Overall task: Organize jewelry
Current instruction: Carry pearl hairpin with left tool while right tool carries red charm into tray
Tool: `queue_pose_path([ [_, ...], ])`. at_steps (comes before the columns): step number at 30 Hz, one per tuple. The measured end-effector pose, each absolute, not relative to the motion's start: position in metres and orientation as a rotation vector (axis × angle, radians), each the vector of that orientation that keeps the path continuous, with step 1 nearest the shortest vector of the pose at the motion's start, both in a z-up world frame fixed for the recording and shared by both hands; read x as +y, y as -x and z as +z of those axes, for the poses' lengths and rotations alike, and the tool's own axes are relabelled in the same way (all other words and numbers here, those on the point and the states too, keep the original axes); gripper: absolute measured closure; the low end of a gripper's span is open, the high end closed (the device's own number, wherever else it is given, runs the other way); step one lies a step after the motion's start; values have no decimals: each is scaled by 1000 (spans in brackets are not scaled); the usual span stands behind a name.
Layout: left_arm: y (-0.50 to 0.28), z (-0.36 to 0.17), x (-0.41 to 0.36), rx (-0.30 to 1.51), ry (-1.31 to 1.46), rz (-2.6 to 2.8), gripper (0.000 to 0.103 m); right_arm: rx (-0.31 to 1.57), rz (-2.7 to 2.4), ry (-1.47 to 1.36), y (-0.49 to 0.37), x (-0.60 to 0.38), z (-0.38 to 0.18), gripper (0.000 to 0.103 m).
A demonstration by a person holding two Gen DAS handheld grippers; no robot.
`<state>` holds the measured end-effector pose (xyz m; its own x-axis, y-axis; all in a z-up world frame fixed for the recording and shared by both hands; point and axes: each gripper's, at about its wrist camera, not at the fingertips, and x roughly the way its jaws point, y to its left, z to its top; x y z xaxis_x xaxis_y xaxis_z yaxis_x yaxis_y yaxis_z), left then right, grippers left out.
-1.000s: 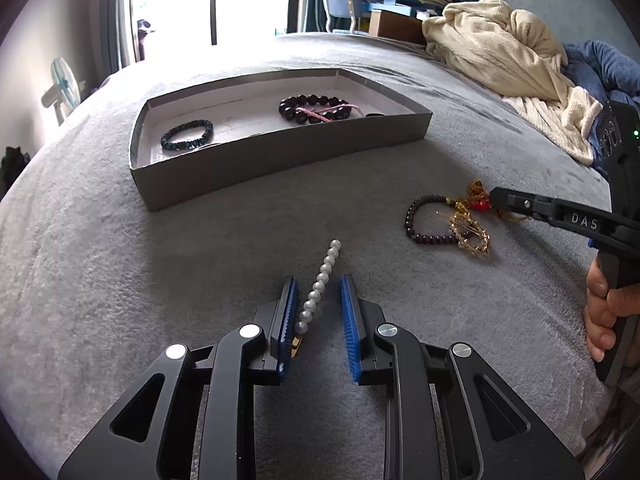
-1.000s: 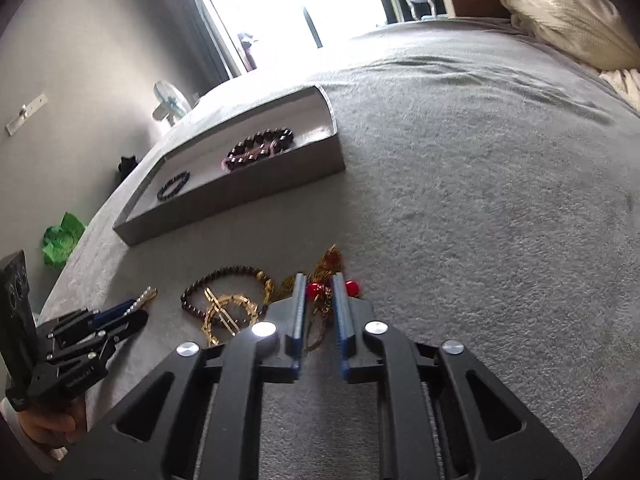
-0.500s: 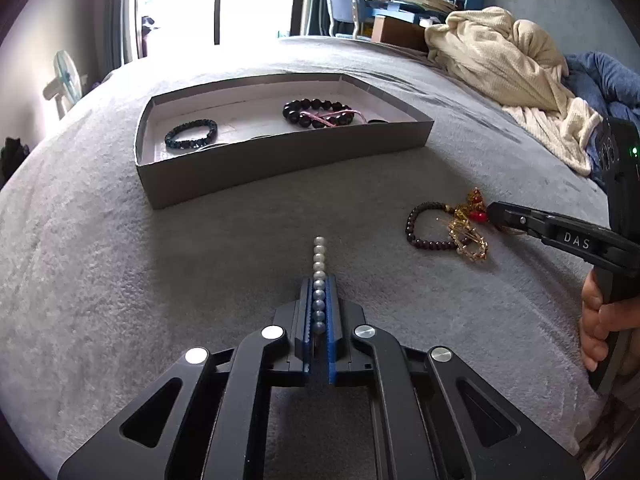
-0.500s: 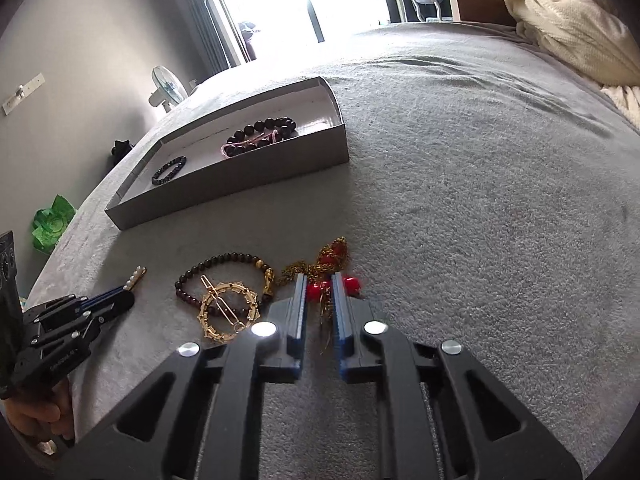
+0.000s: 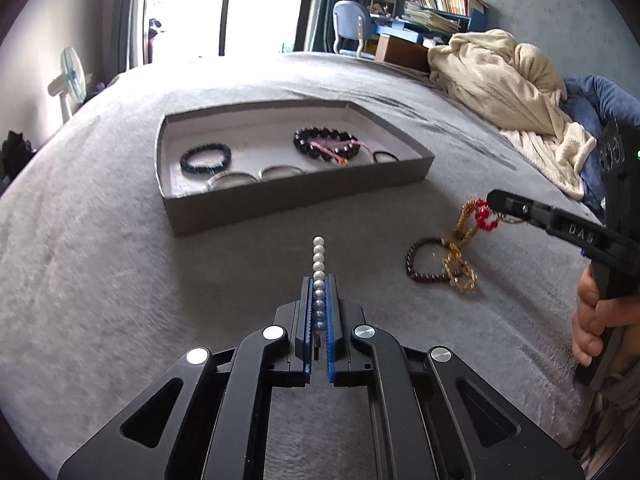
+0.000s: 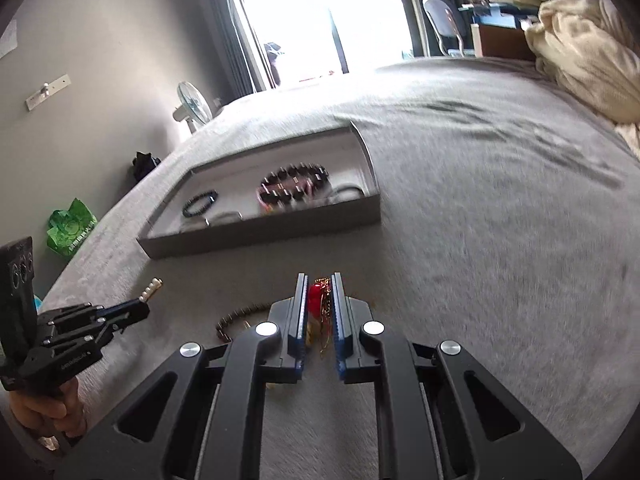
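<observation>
- Left wrist view: left gripper [image 5: 319,286] pinches the pearl strand [image 5: 318,258], lifted over open grey blanket [image 5: 100,280], near the tray [image 5: 280,196] front wall.
- Right wrist view: right gripper [image 6: 319,294] pinches the red-and-gold chain [image 6: 320,300]; clear blanket rightward, tray ahead-left.

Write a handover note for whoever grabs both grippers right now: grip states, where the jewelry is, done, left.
Left gripper: shut on the pearl strand, whose free end sticks out past the fingertips.
Right gripper: jaws have just been closing, now shut on the red-bead gold chain; its lower part hangs down to the bed by the dark bead bracelet, possibly snagged on it.
Gray tray: already holds a dark blue bracelet, a black bead bracelet with pink cord, two thin bangles and a small dark ring.
Left: carry both held pieces to the tray, then fetch the dark bead bracelet and any gold piece left beside it.
</observation>
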<state>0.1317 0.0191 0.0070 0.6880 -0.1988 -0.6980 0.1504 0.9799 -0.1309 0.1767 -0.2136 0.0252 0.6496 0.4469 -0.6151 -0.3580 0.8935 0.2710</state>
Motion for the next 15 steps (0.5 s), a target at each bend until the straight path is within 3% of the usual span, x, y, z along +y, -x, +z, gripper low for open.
queue_pose_path([
  [15,-186,48,47,712,65,-153,97,654,534,-149,-239,-186,81,92],
])
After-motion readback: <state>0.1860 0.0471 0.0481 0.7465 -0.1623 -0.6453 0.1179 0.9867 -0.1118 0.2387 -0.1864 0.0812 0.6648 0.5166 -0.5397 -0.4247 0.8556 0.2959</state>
